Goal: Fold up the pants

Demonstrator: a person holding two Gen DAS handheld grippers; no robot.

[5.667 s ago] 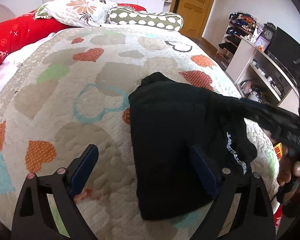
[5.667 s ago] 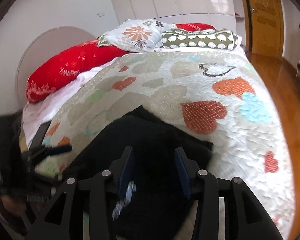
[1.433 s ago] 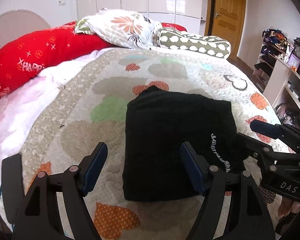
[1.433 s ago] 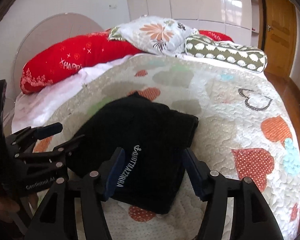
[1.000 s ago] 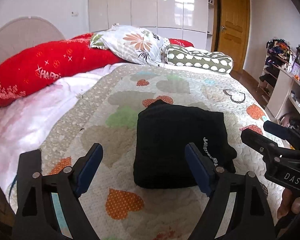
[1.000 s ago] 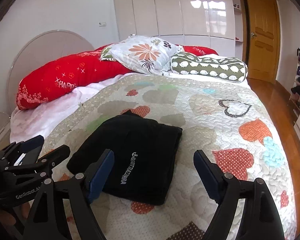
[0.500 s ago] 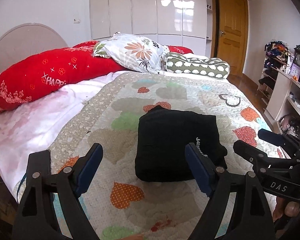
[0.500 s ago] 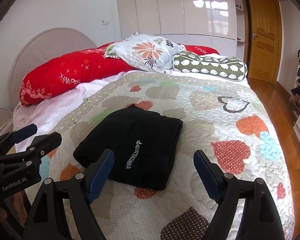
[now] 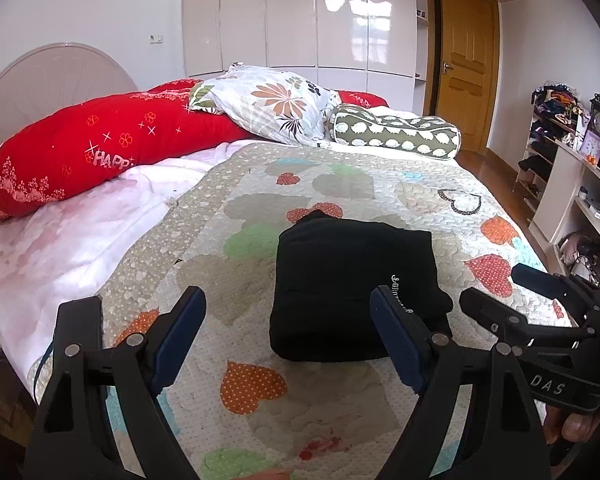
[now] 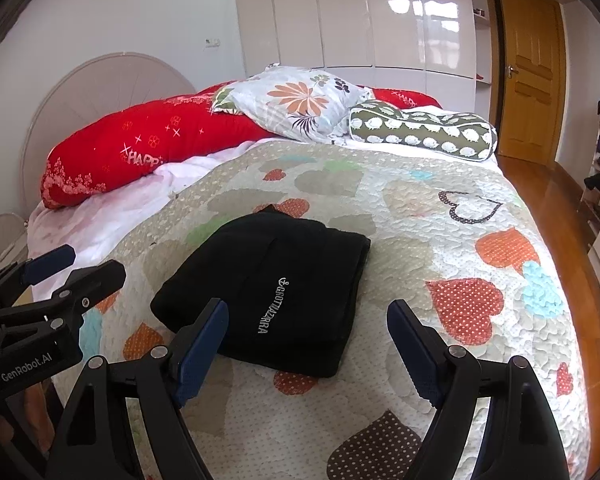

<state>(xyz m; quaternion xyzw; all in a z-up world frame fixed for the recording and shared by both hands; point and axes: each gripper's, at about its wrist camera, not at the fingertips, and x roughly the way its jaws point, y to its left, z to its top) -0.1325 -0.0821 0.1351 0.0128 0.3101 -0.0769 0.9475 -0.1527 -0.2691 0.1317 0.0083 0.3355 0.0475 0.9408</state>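
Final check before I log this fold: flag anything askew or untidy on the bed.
Little stands out. The black pants lie folded into a compact stack on the quilt, though one small corner pokes out past the far edge. Both hand-held grippers are open and clear.

Left wrist view: the left gripper's [image 9: 286, 322] right finger hides part of the white lettering on the folded black pants [image 9: 352, 280]; shelf clutter [image 9: 556, 108] at far right is too small to identify
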